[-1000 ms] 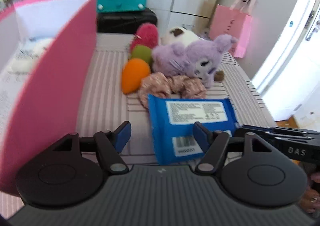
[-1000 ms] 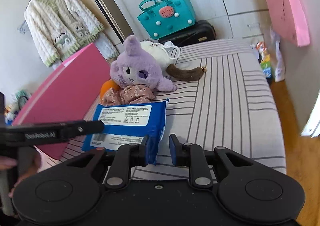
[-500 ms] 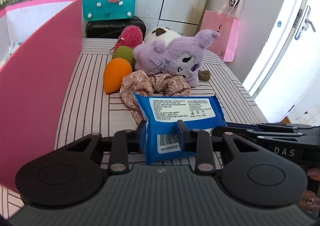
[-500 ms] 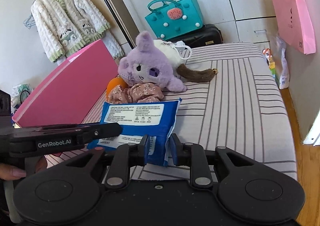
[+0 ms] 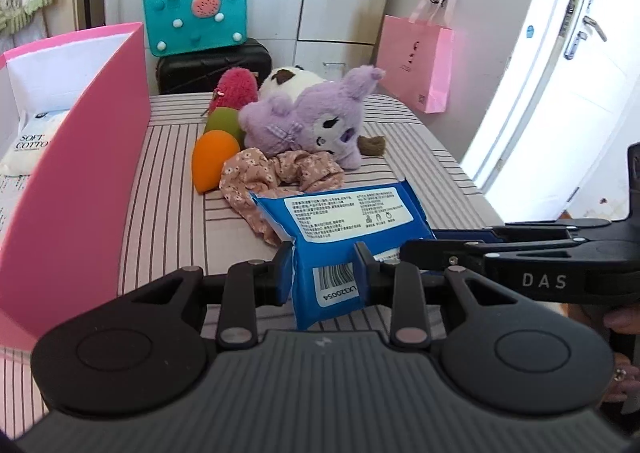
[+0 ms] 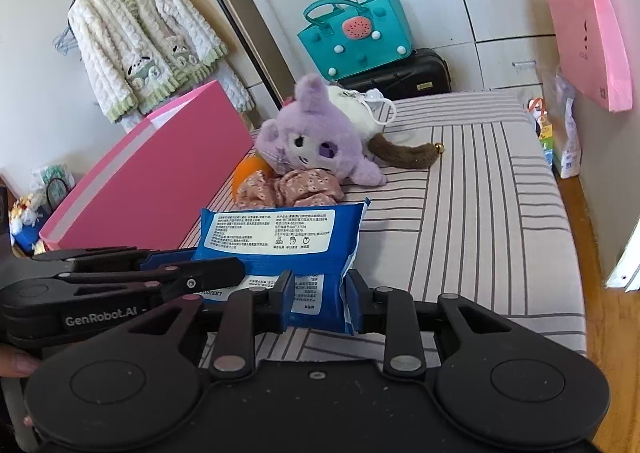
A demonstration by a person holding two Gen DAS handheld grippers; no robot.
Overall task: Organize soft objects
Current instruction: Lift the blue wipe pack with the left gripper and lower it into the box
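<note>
A blue pack of wipes (image 5: 344,225) is held by both grippers above the striped bed. My left gripper (image 5: 323,271) is shut on its near left corner. My right gripper (image 6: 318,291) is shut on its near right end; the pack (image 6: 288,241) shows there too. Behind it lie a floral scrunchie (image 5: 280,173), an orange sponge (image 5: 212,161), a green sponge (image 5: 222,123), a red fuzzy toy (image 5: 236,89), a purple plush (image 5: 316,125) and a white plush (image 5: 288,83). A pink box (image 5: 80,173) stands open at the left.
A white cotton pack (image 5: 28,145) lies inside the pink box. A teal bag (image 5: 196,23) sits on a black case (image 5: 212,65) beyond the bed. A pink paper bag (image 5: 416,61) hangs on the wall. The bed's right edge (image 6: 568,253) drops to a wooden floor.
My left gripper went from open around the pack's corner to shut on it. Both grippers have lifted the pack off the bed, and it now tilts up.
</note>
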